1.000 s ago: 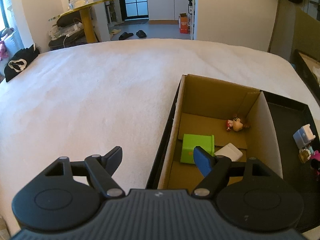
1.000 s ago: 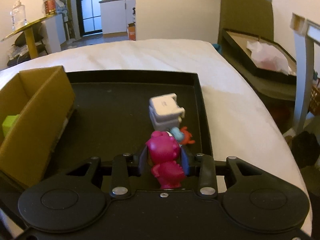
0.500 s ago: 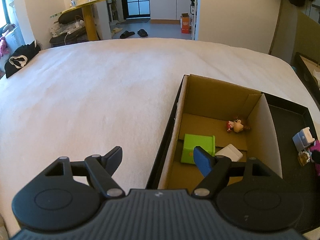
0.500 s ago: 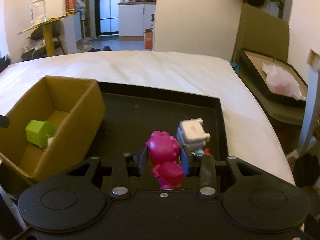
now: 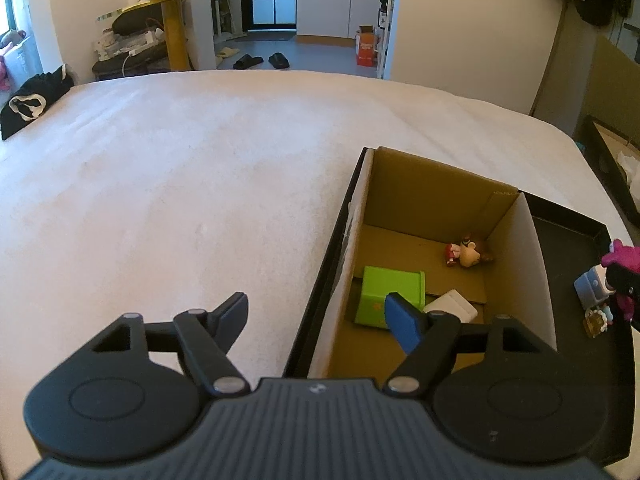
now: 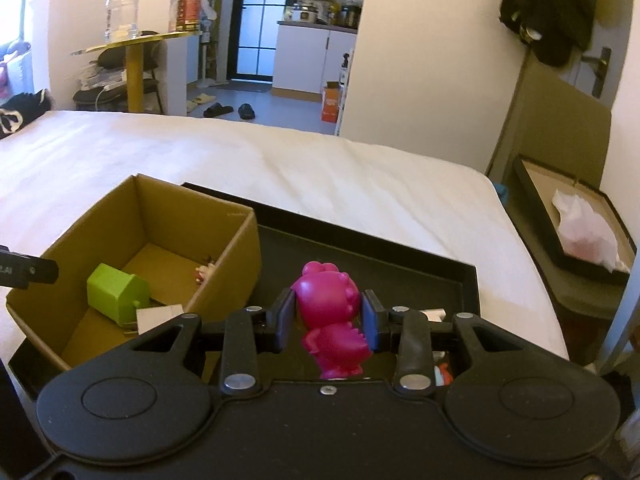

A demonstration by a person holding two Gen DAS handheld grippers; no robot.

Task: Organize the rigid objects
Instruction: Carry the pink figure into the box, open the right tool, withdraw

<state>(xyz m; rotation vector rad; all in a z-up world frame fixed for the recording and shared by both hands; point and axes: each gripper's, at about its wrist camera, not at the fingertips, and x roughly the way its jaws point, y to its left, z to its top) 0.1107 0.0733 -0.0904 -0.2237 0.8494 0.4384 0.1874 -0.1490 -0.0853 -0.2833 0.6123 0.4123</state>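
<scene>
Bed (image 5: 168, 184): white textured cover, soft underfoot for anything I set down.
Tray (image 6: 400, 276): shallow black, rigid rim, lying on the bed.
Cardboard box (image 6: 236, 264): open-topped, plain corrugated walls, sitting in the tray's left part.
Left gripper (image 5: 316, 314): fingers spread wide, empty, poised over the box's near left wall.
Right gripper (image 6: 329, 320): clamped on the figure, above the tray just right of the box.
Green block (image 6: 116, 292): matte, boxy, inside the box.
Magenta figure (image 6: 330, 316): hard glossy plastic, rounded head, I judge it light, stiff, somewhat slippery; pads grip its head, the widest part.
White cube toy (image 5: 590, 290): blocky, on the tray.
</scene>
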